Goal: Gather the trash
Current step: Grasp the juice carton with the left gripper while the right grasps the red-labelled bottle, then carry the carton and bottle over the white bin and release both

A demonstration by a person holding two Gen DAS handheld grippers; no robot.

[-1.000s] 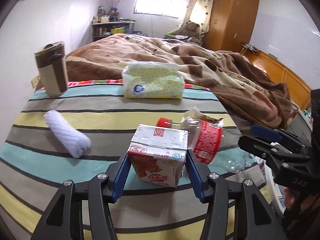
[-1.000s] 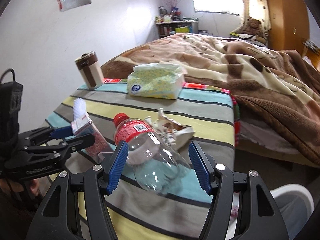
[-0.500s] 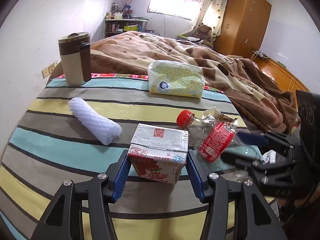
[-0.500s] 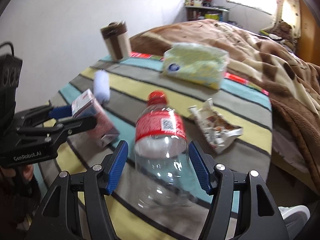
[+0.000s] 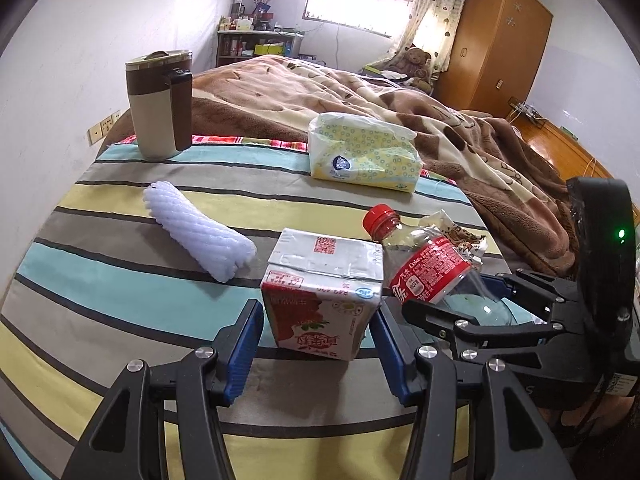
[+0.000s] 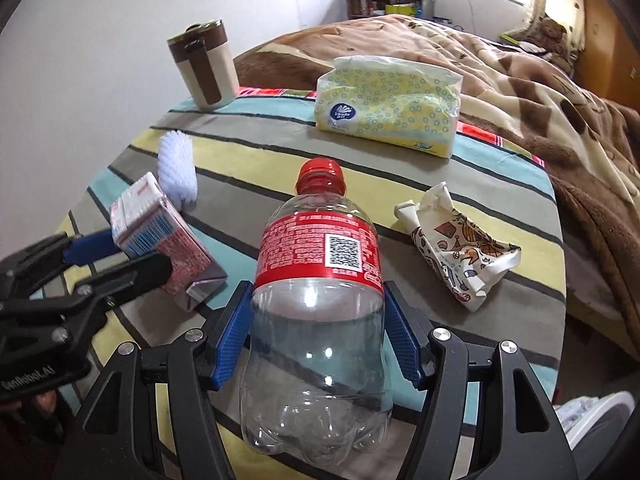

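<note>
My left gripper (image 5: 316,344) has its jaws clenched on the milk carton (image 5: 322,296), my right gripper (image 6: 318,330) on the empty cola bottle (image 6: 318,280), both at the near edge of the striped counter (image 5: 120,280). The slick bottle could squirt free if squeezed harder. A crumpled wrapper (image 6: 460,252) remains, right; the bed (image 5: 400,108) lies beyond.

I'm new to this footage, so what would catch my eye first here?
The empty red-capped bottle fills the right wrist view, clamped in the right gripper. Left of it, the left gripper pinches a red milk carton over the striped cloth. A crumpled wrapper lies to the bottle's right.
</note>
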